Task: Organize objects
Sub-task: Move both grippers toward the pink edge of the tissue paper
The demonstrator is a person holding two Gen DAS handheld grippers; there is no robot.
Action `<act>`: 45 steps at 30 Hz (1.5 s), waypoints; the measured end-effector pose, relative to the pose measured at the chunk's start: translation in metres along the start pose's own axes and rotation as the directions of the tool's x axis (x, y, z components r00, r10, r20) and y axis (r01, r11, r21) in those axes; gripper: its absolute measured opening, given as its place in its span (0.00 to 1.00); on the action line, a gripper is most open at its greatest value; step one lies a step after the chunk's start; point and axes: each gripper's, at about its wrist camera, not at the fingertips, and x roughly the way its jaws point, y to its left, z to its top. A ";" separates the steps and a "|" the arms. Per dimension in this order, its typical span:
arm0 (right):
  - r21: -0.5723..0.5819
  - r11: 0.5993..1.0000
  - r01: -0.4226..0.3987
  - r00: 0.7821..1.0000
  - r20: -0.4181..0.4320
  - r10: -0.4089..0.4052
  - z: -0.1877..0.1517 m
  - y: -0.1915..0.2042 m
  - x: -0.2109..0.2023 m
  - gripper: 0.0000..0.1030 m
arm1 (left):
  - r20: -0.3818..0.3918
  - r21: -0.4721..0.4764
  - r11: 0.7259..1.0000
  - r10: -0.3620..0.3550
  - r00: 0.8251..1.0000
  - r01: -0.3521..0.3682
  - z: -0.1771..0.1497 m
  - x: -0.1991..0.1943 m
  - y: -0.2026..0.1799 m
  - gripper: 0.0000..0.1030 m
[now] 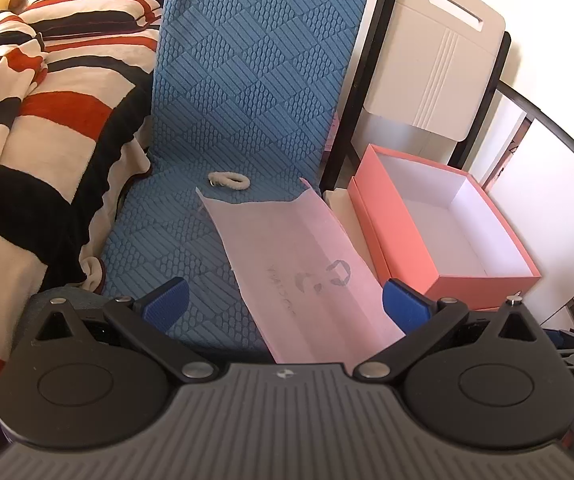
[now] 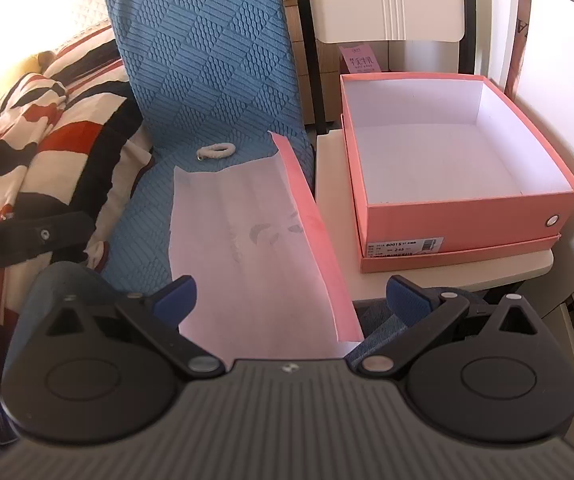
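Hovering over pink paper, both grippers released, holding nothing. Risking: thin sheet creasing or sliding off mat when pinched, missing box.

Pink box, blue embossed mat

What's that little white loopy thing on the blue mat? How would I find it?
Find the big blue textured mat, then the pink paper lying on it. Just beyond the paper's far edge sits a small white fuzzy hair tie, the only little loop there, with a tiny metal bit at one end.
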 end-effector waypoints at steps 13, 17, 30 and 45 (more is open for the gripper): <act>0.006 1.000 0.005 1.000 0.010 -0.005 -0.007 -0.005 0.005 1.00 | -0.026 0.007 1.000 -0.001 1.000 0.001 -0.005 0.012 -0.001 1.00; 0.020 1.000 0.016 1.000 0.016 -0.016 -0.009 -0.009 0.007 1.00 | -0.029 -0.003 1.000 -0.005 1.000 0.005 -0.006 0.022 0.001 1.00; 0.048 0.999 -0.001 1.000 0.018 0.000 -0.016 -0.027 0.027 0.97 | -0.089 0.007 1.000 0.028 0.996 -0.028 -0.010 0.065 0.007 1.00; -0.026 0.999 0.027 1.000 0.010 -0.027 -0.021 -0.020 0.095 0.73 | -0.178 -0.013 1.000 0.023 0.984 -0.026 -0.013 0.165 0.027 1.00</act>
